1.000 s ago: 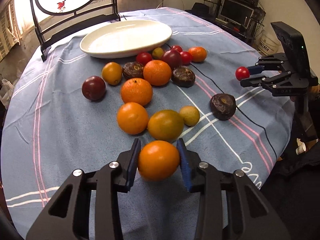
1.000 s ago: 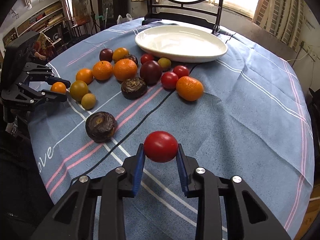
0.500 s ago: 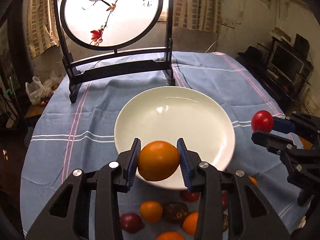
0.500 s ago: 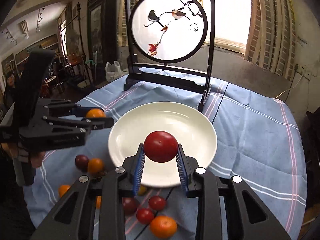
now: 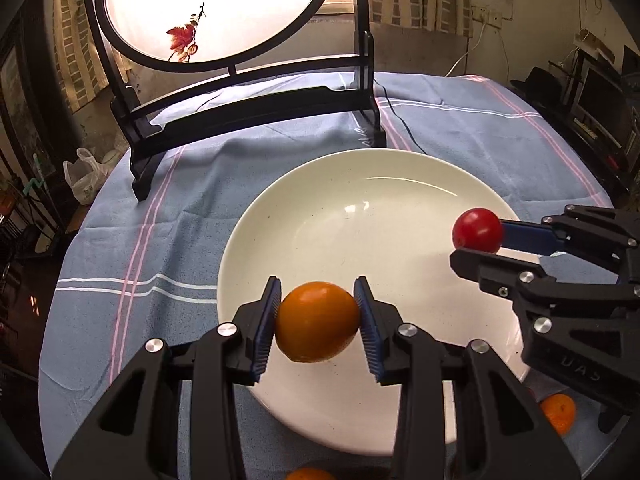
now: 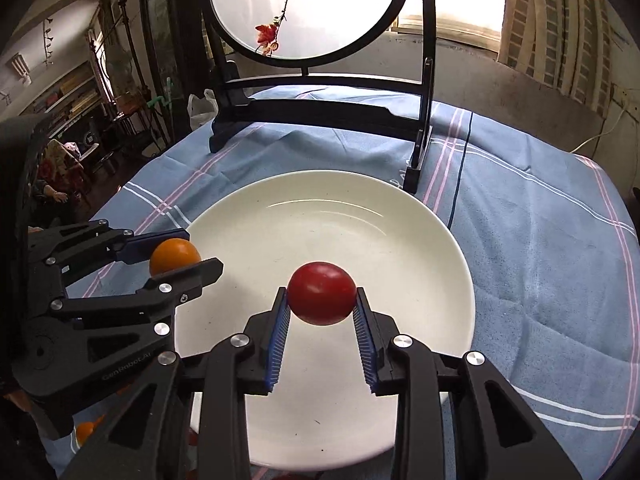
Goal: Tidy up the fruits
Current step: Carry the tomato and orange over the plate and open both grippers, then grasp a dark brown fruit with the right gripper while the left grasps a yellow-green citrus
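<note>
More fruit hides under the round white plate's (image 5: 248, 248) near edge. The left gripper (image 5: 318, 320) jaws are opening around a round orange (image 5: 316, 322); the right gripper (image 6: 322, 312) jaws are opening around a red tomato (image 6: 322, 292), both over the plate.

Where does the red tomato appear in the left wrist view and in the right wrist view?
Left wrist view: the red tomato is at the right edge, over the white plate.
Right wrist view: it is low in the centre, over the same plate.
Shared landmark: the round painted screen behind the plate.
</note>
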